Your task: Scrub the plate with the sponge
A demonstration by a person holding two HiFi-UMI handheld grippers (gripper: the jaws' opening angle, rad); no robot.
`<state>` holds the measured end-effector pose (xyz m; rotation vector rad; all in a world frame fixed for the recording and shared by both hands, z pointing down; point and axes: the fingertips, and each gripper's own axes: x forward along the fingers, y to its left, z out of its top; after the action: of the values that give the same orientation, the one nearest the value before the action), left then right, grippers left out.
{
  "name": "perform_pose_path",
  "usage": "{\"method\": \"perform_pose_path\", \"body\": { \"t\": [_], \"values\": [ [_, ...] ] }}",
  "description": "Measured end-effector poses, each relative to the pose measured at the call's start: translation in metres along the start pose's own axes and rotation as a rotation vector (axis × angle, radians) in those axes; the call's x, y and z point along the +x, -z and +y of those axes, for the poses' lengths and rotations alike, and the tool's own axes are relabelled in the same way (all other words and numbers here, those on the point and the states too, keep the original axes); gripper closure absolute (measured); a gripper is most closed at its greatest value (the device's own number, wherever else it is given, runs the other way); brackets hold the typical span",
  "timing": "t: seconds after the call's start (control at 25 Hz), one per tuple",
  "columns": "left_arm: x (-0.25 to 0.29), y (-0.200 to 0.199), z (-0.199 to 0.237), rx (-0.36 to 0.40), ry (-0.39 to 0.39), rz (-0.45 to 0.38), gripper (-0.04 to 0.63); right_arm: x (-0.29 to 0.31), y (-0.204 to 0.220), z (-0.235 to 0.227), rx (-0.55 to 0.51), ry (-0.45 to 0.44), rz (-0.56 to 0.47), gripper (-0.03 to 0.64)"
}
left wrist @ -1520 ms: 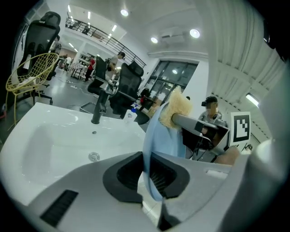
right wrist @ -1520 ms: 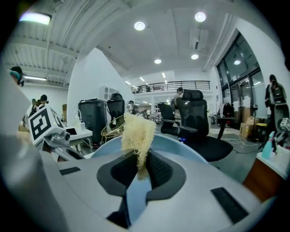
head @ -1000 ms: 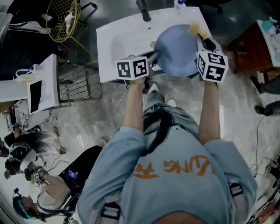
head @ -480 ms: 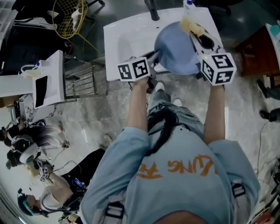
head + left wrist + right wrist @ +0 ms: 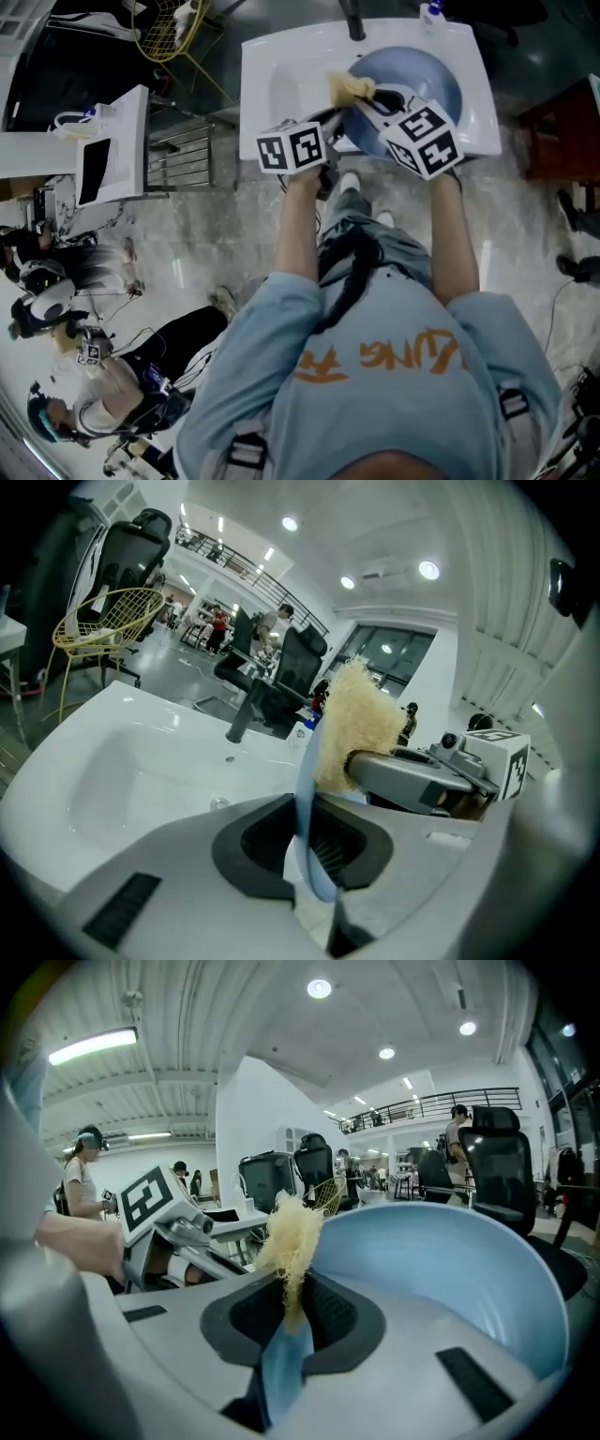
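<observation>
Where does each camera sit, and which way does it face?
Head view: on the person's head, looking steeply down at the sink; shows both arms, back, left gripper and right gripper.
Left gripper view: on the left gripper, looking along its jaws, shut on the plate rim, across the sink.
Right gripper view: on the right gripper, looking along its jaws, shut on the sponge; the left hand shows.
Shared: both gripper views show plate, sponge and the other gripper.

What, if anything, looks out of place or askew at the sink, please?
Nothing stands out. The left tool grips the blue plate by its rim over the white sink, the right tool holds the yellow sponge at the plate; no spill or damage shows.
</observation>
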<state>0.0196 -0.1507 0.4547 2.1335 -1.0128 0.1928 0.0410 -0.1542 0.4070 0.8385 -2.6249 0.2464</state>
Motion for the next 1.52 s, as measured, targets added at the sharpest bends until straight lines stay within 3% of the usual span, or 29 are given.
{"method": "perform_pose_path", "body": {
  "t": [0.28,0.72,0.96,1.04,1.2,1.36,1.44,1.52],
  "values": [
    [-0.005,0.001,0.007,-0.014,-0.009,-0.005,0.565,-0.007,0.021,-0.038,0.096,0.144,0.053,0.571],
    [0.000,0.000,0.012,-0.033,-0.002,-0.005,0.558,-0.064,0.053,-0.112,0.234,0.482,0.080,0.571],
    [0.003,0.000,0.019,-0.073,-0.016,-0.024,0.557,-0.086,0.071,-0.136,0.288,0.590,0.118,0.571],
    [0.002,0.002,0.026,-0.105,-0.025,-0.037,0.557,-0.080,0.064,-0.132,0.289,0.541,0.091,0.571],
    [-0.018,-0.006,0.042,-0.172,-0.049,-0.111,0.557,-0.041,0.022,-0.056,0.156,0.147,0.041,0.571],
    [-0.035,-0.013,0.045,-0.201,-0.058,-0.170,0.557,-0.014,0.028,0.031,0.028,-0.173,0.155,0.571],
    [-0.037,-0.014,0.046,-0.223,-0.054,-0.192,0.557,-0.004,0.043,0.053,0.034,-0.254,0.228,0.571],
    [-0.039,-0.014,0.046,-0.241,-0.044,-0.202,0.558,0.008,0.054,0.057,0.056,-0.243,0.275,0.571]
  ]
}}
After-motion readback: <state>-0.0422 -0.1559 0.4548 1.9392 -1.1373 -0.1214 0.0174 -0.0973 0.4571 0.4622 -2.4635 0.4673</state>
